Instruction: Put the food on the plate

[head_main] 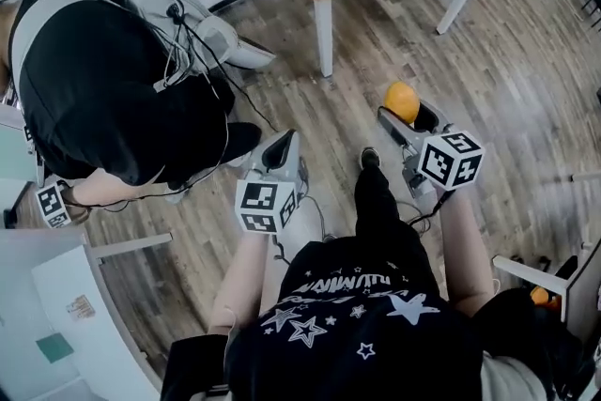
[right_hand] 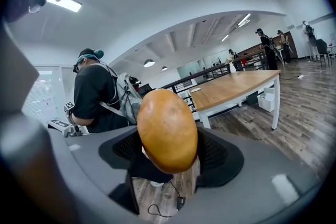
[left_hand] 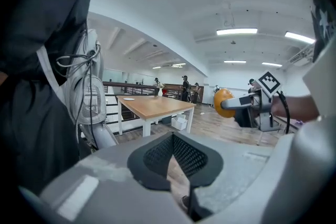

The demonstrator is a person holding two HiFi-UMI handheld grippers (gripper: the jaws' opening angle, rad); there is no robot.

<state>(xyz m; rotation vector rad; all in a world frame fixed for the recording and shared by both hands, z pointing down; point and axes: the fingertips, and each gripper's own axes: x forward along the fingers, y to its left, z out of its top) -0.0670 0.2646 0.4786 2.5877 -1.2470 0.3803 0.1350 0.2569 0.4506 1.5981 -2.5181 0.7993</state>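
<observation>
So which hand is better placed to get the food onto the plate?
The right. The right gripper holds the orange-brown oval food between its fingers, and the light wooden table bearing the small white plate stands ahead. The left gripper has its fingers closed on nothing.

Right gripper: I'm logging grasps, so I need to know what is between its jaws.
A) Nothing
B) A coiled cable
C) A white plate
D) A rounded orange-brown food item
D: in the right gripper view, the jaws of the right gripper stand on either side of a rounded orange-brown food item and grip it.
</observation>
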